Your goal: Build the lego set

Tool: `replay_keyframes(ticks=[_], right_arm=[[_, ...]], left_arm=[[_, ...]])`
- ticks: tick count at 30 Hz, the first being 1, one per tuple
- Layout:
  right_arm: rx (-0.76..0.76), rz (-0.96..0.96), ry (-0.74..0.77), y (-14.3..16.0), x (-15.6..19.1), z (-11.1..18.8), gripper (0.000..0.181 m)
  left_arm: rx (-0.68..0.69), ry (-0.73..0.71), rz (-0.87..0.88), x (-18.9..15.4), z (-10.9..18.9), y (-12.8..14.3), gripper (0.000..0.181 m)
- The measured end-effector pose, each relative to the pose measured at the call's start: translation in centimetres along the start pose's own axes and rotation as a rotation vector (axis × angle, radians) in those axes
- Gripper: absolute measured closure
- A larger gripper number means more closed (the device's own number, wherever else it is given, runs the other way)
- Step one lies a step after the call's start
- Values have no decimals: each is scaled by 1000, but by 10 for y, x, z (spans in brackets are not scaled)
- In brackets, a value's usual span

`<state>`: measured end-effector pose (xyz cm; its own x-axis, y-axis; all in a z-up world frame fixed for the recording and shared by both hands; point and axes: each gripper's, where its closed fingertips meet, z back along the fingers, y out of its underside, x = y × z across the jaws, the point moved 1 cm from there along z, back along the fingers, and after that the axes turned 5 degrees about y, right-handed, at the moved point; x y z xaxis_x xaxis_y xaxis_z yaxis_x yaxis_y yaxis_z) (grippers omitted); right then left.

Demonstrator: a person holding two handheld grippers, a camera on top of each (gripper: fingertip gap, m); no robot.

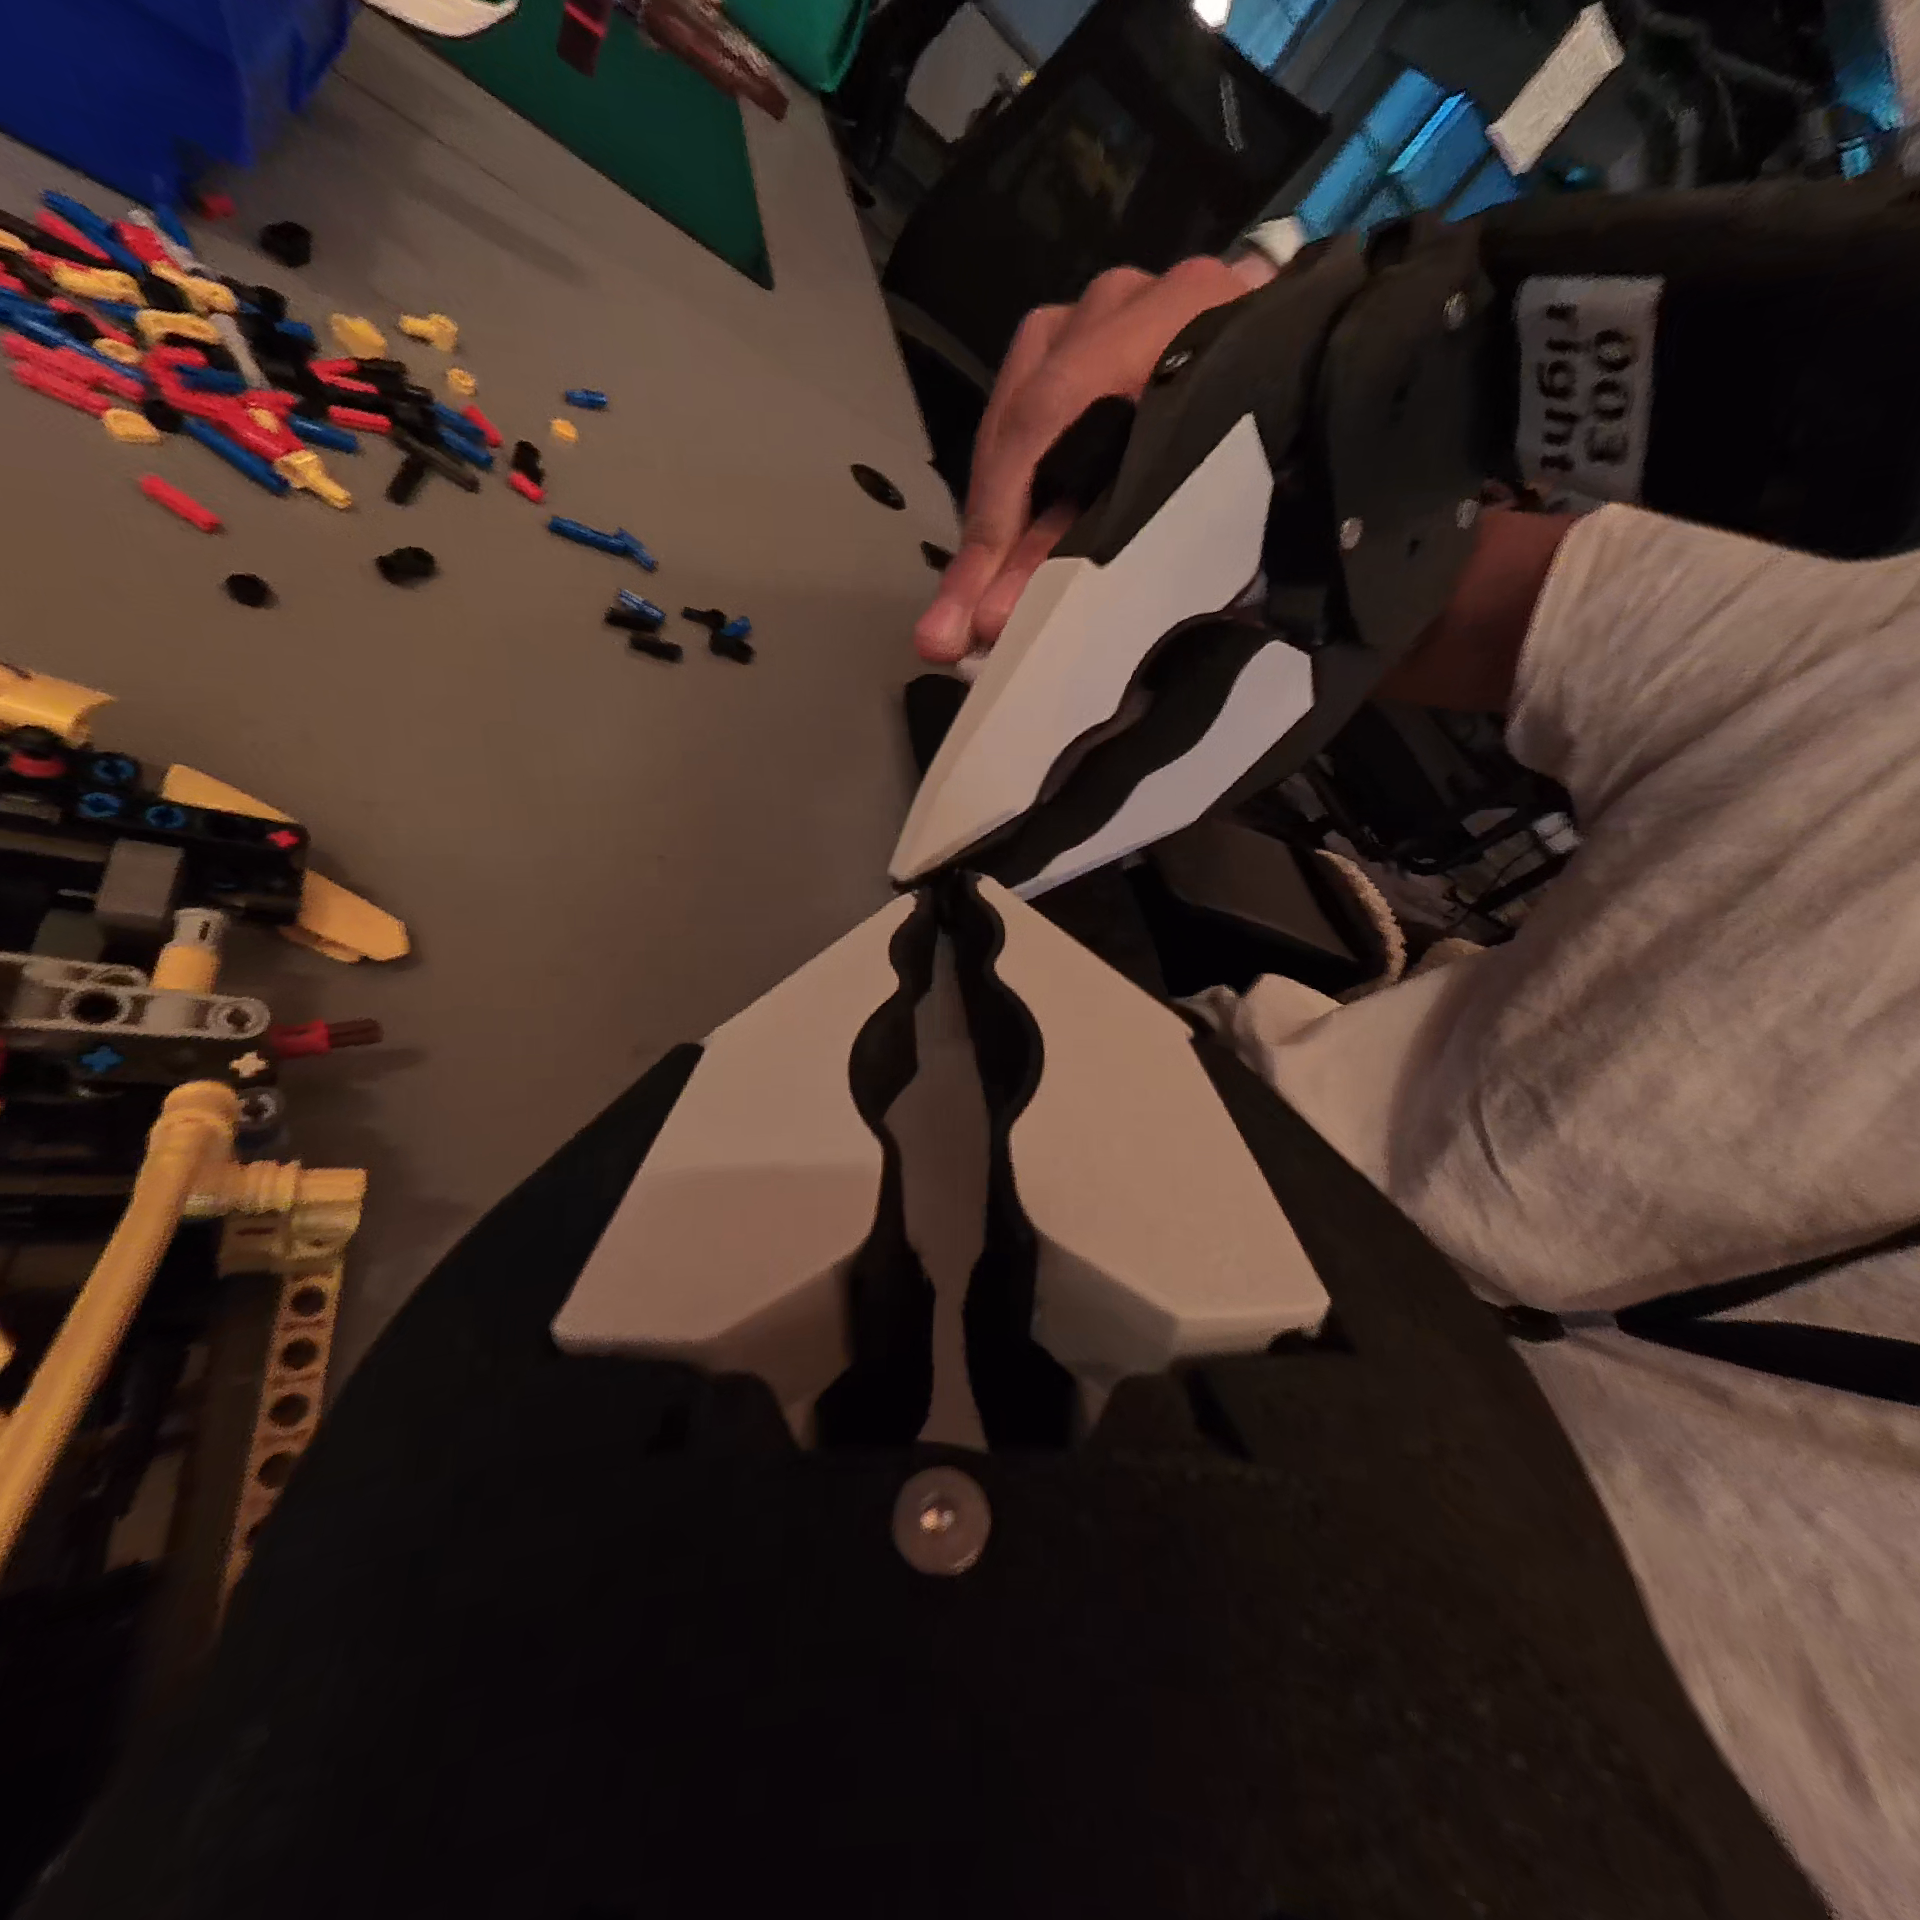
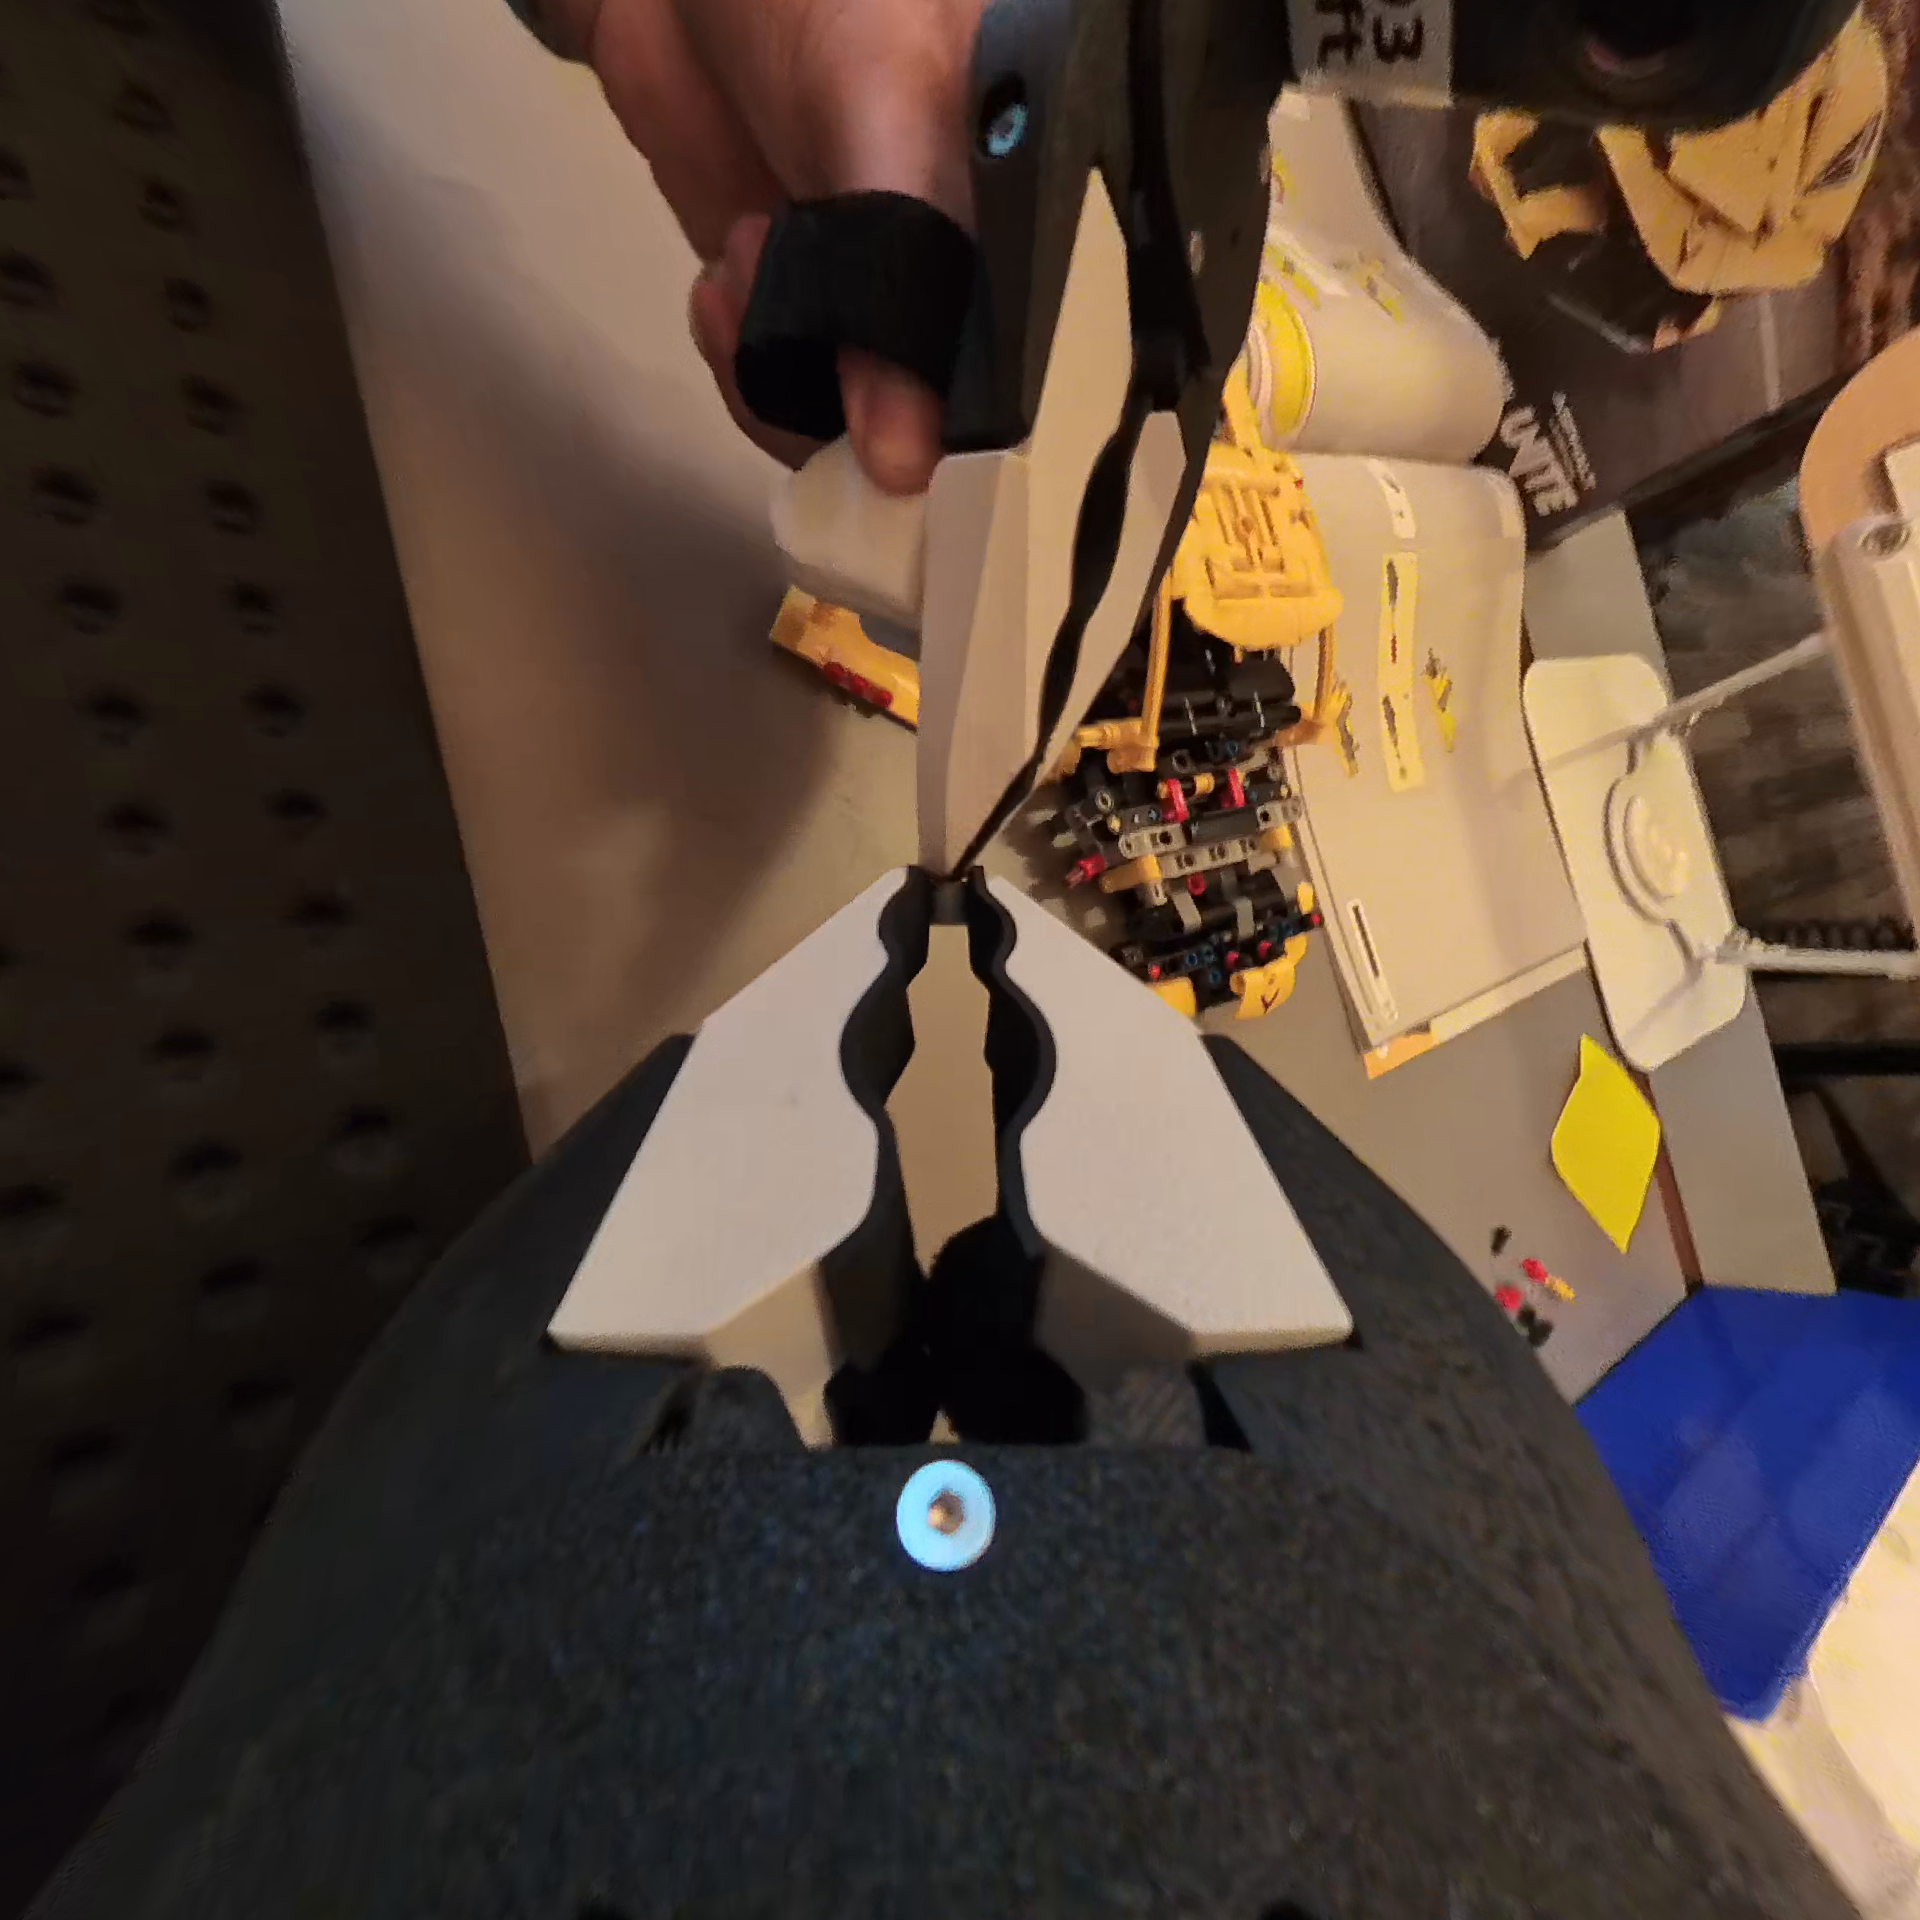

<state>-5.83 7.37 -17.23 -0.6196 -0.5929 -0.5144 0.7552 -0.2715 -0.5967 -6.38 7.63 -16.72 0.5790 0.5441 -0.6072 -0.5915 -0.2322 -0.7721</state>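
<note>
**Lego model sitting on the table while my two claws meet tip to tip over a small black piece**

Lego model [image 2: 1195,831], the half-built yellow and black vehicle, is lying on the grey table [image 1: 623,831], on the far side of my claws in the right wrist view and off to the left edge of the left wrist view. An open instruction booklet [image 2: 1434,727] is lying just beside it. Both claws are hanging above the table, apart from the model and not touching it.

Loose lego pieces [image 1: 208,364], red, blue, yellow and black, are lying scattered on the table beyond the model, well apart from my claws.

I am holding my right claw [image 2: 945,899] nearly closed, its tips pinching a small black piece [image 2: 948,906]. My left claw [image 1: 940,904] is pointing straight at it, tip against tip, its pads pressed almost together. In the left wrist view something dark is sitting right where the four tips meet, but I cannot tell whether the left claw is gripping that same piece or only touching it. My right hand [image 1: 1049,457] is wrapping the right claw's handle.
</note>
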Motion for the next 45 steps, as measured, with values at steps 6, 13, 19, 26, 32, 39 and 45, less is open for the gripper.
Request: replay_keyframes(ticks=[6, 13, 19, 26, 32, 39, 45], right_arm=[[57, 60, 34, 9, 4, -8, 176], [-34, -121, 60, -5, -19, 1, 157], [-199, -327, 411, -32, -54, 5, 148], [-292, -380, 660, -43, -74, 13, 174], [-265, -368, 567, -41, -71, 15, 175], [-212, -506, 252, -26, -53, 11, 177], [-307, -596, -180, -40, -13, 19, 176]], left_arm=[[43, -43, 7, 8, -3, 8, 179], [-156, 94, 46, -3, 14, -19, 178], [-540, 284, 248, -7, 40, -62, 178], [-662, 450, 345, -16, 52, -73, 178], [-603, 391, 287, -19, 49, -71, 178], [-375, 84, -35, -11, 44, -55, 147], [-260, 148, -318, -46, 36, -38, 144]])
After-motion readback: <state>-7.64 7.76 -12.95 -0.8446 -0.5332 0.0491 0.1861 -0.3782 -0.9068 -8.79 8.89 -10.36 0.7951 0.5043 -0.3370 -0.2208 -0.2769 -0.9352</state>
